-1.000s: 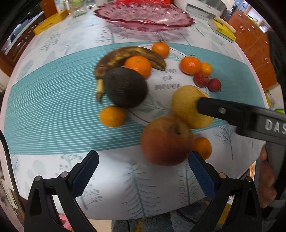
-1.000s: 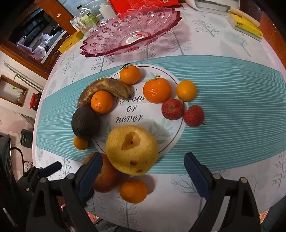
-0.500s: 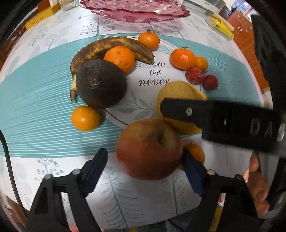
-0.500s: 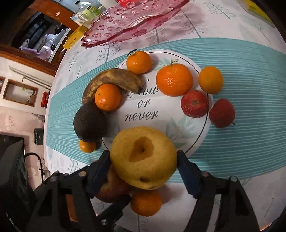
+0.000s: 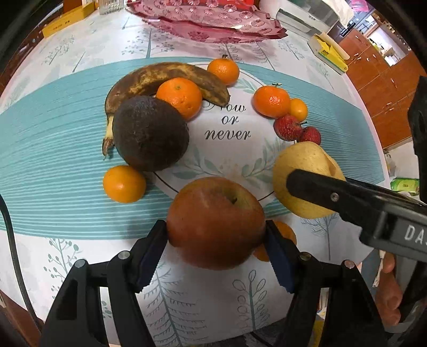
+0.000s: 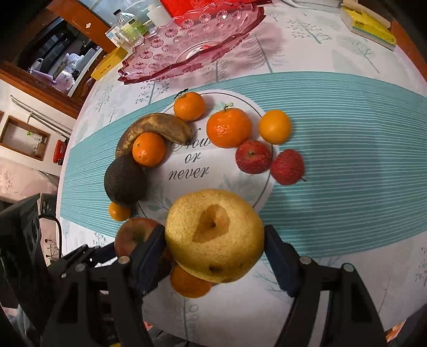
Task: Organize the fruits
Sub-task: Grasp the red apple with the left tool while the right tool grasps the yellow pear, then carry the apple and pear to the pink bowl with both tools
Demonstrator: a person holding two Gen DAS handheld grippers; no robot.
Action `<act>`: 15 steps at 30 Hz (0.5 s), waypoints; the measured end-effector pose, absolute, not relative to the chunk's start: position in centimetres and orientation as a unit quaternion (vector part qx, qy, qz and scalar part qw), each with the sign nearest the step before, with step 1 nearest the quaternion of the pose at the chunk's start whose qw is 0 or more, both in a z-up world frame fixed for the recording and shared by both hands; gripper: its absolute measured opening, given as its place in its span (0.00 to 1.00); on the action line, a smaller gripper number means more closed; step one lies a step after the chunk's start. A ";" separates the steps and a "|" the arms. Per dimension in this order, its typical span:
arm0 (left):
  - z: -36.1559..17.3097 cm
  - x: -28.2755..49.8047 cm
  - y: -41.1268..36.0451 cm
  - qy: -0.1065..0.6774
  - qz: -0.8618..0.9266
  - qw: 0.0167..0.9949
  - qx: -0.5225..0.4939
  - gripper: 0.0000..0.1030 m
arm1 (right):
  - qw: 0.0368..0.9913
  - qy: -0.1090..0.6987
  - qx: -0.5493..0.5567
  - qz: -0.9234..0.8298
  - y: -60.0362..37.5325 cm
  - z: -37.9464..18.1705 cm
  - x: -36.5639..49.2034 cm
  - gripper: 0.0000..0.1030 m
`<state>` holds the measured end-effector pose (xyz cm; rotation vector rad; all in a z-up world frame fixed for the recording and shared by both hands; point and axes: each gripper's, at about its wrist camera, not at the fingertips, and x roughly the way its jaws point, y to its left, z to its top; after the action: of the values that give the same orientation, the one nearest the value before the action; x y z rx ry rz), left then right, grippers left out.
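Between left tongs (image 5: 216, 240) apple (image 5: 213, 221); right tongs (image 6: 214, 252) grip pear (image 6: 213, 235)

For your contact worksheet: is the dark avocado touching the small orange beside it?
Touching: the left wrist view shows the avocado pressed against the small orange.

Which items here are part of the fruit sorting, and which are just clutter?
Job: red apple in the closing left gripper; yellow pear in the right gripper; banana; avocado; tangerines; small red fruits; pink glass dish, probably the destination.

Clutter: yellow box; bottle; tissue pack.
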<state>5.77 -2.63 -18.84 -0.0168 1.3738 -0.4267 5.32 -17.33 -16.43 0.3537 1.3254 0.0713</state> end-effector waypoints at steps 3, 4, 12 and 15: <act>-18.8 5.6 -2.8 0.630 -0.189 0.754 0.000 0.68 | 0.778 0.607 0.160 0.030 -17.4 -16.0 5.0 0.71; -18.7 5.6 -2.7 0.629 -0.187 0.755 0.003 0.68 | 0.780 0.605 0.158 0.030 -17.4 -15.7 4.9 0.71; -14.0 5.4 -1.3 0.584 -0.179 0.791 0.019 0.68 | 0.803 0.580 0.129 0.036 -16.4 -13.0 4.4 0.71; -11.2 5.8 -0.9 0.564 -0.179 0.806 0.026 0.68 | 0.813 0.570 0.115 0.039 -16.0 -11.7 4.3 0.71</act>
<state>5.81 -0.91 -11.19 0.0562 1.2075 -0.3833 4.32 -16.02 -11.75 0.2456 1.2170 0.0825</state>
